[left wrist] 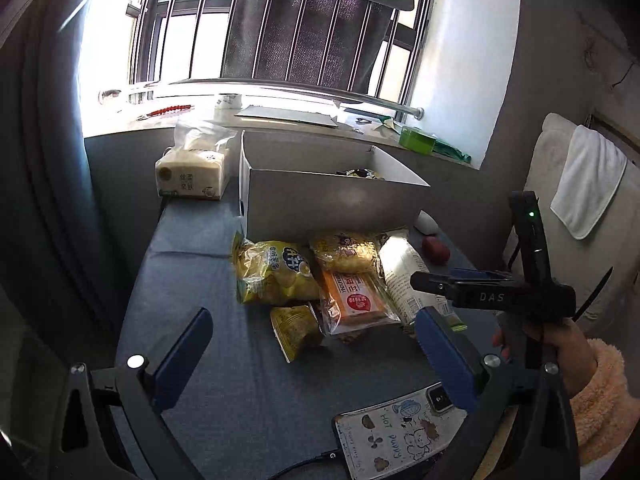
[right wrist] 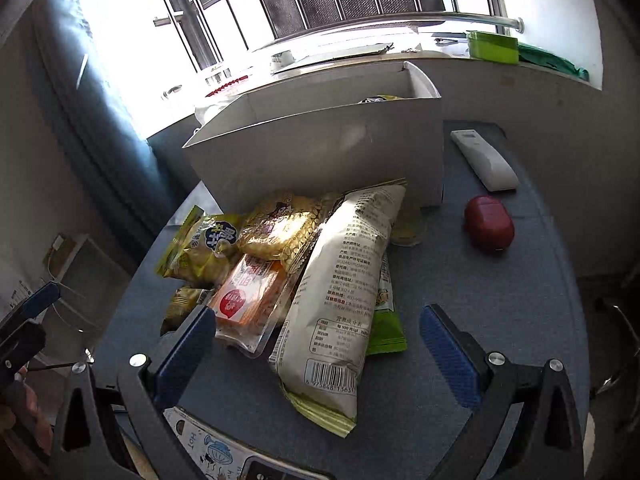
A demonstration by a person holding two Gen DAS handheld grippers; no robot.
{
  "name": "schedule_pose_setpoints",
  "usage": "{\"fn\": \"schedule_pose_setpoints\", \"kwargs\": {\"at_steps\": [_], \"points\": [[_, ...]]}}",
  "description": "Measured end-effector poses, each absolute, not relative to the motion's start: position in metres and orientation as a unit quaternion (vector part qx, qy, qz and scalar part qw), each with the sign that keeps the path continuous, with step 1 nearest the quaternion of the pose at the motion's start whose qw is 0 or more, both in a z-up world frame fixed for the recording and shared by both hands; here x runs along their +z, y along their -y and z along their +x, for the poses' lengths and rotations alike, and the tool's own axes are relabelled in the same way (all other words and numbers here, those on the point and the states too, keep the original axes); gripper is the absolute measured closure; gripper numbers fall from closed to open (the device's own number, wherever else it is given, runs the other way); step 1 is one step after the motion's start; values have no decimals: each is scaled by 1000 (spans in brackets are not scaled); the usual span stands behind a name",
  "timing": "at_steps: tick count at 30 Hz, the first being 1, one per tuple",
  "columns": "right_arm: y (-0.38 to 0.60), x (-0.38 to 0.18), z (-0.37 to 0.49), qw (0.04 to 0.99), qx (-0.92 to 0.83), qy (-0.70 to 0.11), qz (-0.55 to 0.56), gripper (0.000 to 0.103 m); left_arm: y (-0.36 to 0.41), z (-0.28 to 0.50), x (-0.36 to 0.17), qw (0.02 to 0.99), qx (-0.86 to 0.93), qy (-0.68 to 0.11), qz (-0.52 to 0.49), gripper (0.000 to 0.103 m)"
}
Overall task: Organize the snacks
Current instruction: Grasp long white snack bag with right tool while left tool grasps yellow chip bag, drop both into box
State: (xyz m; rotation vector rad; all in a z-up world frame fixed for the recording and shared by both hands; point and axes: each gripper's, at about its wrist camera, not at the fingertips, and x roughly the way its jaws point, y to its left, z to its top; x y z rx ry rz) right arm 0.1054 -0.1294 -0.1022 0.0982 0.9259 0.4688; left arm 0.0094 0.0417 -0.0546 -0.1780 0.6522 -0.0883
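White cardboard box point(right wrist: 320, 148) at far side of bench point(right wrist: 500, 280); one yellow packet point(right wrist: 378, 99) visible inside. Snack pile just near of box: long white bag point(right wrist: 344, 280) lies flat, long axis near-to-far, barcode end nearest. Left tool point(left wrist: 312, 360) fingers apart, empty. Right tool point(right wrist: 316, 344) fingers apart, empty, straddling pile's near edge. Barred window point(left wrist: 280, 40) beyond.
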Motion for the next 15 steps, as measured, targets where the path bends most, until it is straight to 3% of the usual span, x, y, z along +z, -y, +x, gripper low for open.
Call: {"fn": "schedule_pose_setpoints", "kwargs": {"at_steps": [6, 7, 8, 10, 11, 15], "points": [[116, -133, 144, 841, 215, -496, 38, 0, -52, 21, -66, 936, -37, -335, -100, 0], [117, -137, 148, 837, 215, -501, 40, 6, -54, 22, -68, 935, -38, -336, -103, 0], [116, -141, 152, 832, 209, -512, 34, 33, -56, 24, -71, 934, -36, -340, -105, 0], [121, -140, 154, 839, 190, -509, 27, 58, -59, 27, -76, 931, -26, -347, -107, 0], [127, -136, 153, 838, 197, -507, 41, 63, -61, 28, -78, 931, -26, -347, -110, 0], [147, -118, 140, 844, 213, -487, 64, 65, -69, 41, -87, 926, -35, -354, -129, 0]]}}
